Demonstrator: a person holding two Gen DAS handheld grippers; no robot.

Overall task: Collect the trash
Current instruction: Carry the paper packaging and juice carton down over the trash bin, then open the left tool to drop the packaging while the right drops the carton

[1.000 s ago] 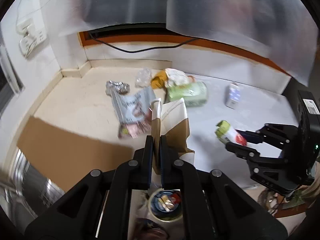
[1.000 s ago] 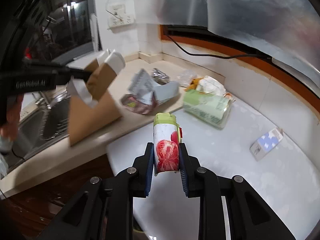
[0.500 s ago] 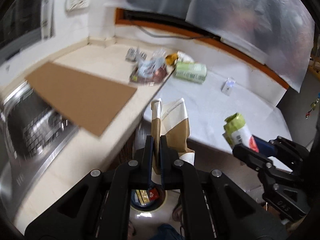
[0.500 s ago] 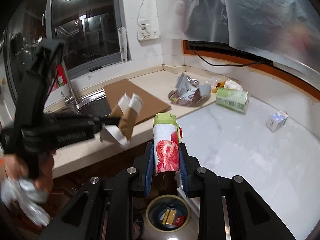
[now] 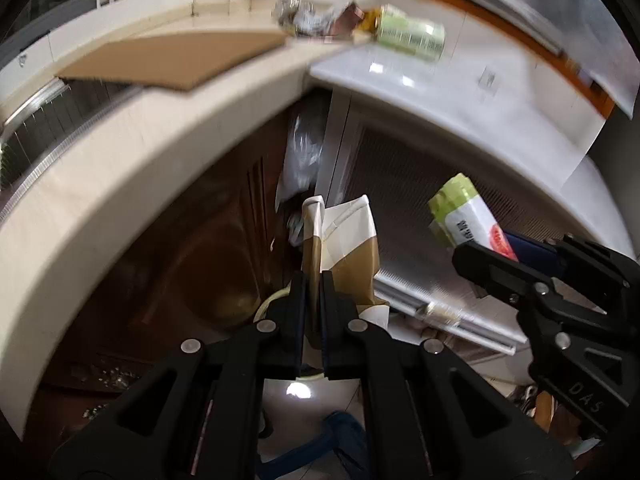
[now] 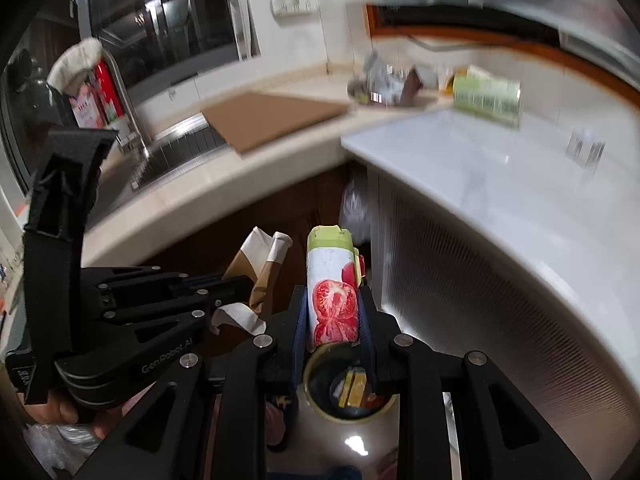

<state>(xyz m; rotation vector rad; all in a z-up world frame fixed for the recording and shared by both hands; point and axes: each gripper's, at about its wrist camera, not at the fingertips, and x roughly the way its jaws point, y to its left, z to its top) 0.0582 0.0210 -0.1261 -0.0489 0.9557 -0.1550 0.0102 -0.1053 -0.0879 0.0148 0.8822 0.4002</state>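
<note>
1. Left gripper (image 5: 312, 280): jaws pinched tight on a crumpled brown-and-white paper cup (image 5: 340, 240), held below the counter edge (image 5: 120, 168).
2. Right gripper (image 6: 332, 312): jaws part-closed, clamping a tomato-print carton (image 6: 332, 292) upright.
3. Trash bin (image 6: 316, 400) on the floor right under the carton, wrappers inside.
4. Green packet (image 6: 488, 100), foil wrappers (image 6: 380, 84), small box (image 6: 584, 148) sit toward the counter's far edge.
5. Cardboard sheet (image 6: 272, 118) overhangs the sink (image 6: 180, 152).

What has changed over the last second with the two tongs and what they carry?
Both tongs came off the counter and down toward the bin on the floor; the counter edge now sits above them. Nothing was let go: the left tongs are still shut on the paper cup, the right tongs still on the tomato carton. The wrappers and green pack remain on the counter.
</note>
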